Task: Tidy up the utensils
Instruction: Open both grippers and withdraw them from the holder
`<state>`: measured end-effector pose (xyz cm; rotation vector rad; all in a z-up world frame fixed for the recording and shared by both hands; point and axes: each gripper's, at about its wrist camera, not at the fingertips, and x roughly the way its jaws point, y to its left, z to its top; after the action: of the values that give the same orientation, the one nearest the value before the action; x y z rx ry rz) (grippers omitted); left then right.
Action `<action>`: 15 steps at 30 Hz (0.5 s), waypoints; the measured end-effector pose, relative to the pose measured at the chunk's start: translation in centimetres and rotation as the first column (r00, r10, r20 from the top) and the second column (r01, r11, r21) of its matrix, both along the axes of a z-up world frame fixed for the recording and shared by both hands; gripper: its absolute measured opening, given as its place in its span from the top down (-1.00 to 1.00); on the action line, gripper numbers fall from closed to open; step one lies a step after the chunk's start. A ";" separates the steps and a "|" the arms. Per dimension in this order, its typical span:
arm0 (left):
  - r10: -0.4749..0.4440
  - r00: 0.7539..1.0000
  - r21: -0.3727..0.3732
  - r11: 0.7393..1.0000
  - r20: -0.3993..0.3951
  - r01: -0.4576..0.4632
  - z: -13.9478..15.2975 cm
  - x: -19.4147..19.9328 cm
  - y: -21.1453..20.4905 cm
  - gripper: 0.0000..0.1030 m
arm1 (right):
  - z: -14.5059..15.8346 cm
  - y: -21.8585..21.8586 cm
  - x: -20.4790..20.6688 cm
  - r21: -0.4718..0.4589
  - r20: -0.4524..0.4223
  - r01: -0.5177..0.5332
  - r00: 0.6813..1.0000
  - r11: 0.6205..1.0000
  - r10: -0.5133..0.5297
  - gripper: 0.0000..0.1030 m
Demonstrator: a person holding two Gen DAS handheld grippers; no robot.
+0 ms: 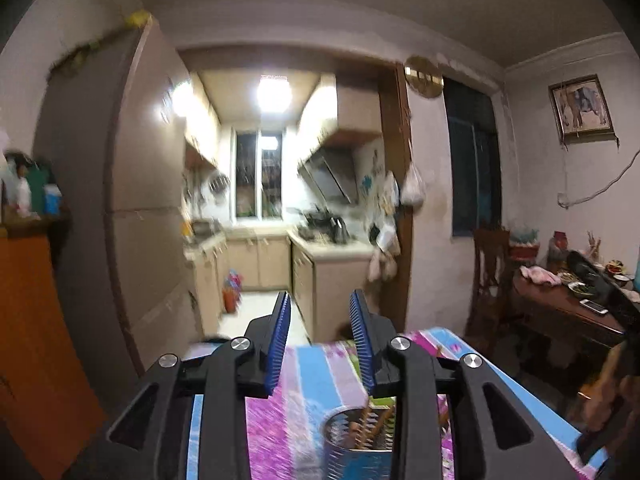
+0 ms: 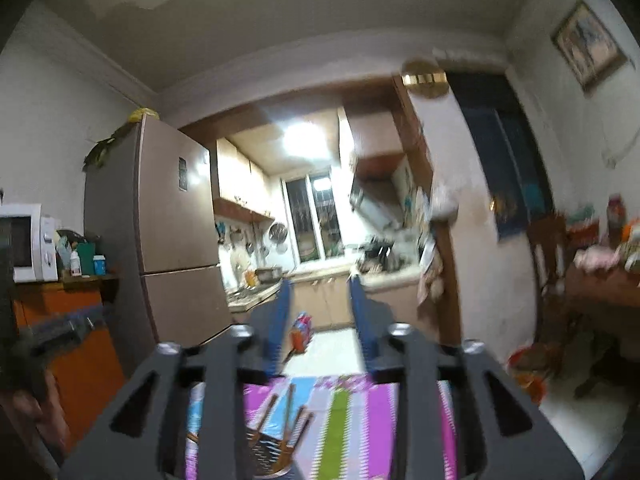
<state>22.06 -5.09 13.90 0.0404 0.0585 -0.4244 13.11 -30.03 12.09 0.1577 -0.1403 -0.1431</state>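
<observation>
A round metal mesh utensil holder (image 1: 352,456) stands on the striped cloth of the table (image 1: 316,376), just under my left gripper (image 1: 320,300). Wooden chopsticks (image 1: 366,420) stick up out of it. The left gripper's blue pads are apart with nothing between them, and it hangs level above the holder. In the right wrist view the same holder (image 2: 262,452), with its chopsticks (image 2: 282,412) leaning outward, sits below and slightly left of my right gripper (image 2: 320,284). That gripper is open and empty. Both views are blurred.
A tall brown fridge (image 1: 148,200) stands to the left of the kitchen doorway. An orange cabinet (image 1: 32,340) is at the near left, with a microwave (image 2: 24,240) on it. A dark wooden chair (image 1: 488,280) and a cluttered side table (image 1: 560,312) stand at the right.
</observation>
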 end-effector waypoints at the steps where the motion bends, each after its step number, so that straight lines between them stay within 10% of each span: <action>1: 0.014 0.999 -0.003 1.000 0.037 -0.014 0.8 -1.3 1.0 0.32 | 0.3 0.0 -1.5 -0.030 0.012 0.008 1.000 1.000 -0.008 0.09; 9: -0.014 0.991 0.104 0.995 0.130 0.000 -0.6 -12.9 5.8 -0.07 | -1.5 3.4 -10.0 -0.242 -0.083 0.026 0.995 0.970 -0.047 -0.24; 15: -0.056 0.998 0.207 0.977 -0.016 0.058 -10.1 -20.8 7.5 -0.16 | -8.4 9.9 -14.5 -0.304 -0.314 -0.101 0.949 0.947 0.001 -0.85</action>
<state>1.26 2.36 3.84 0.2465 0.1121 -0.4748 -1.35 -20.15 3.64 -0.1840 0.1566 -0.0898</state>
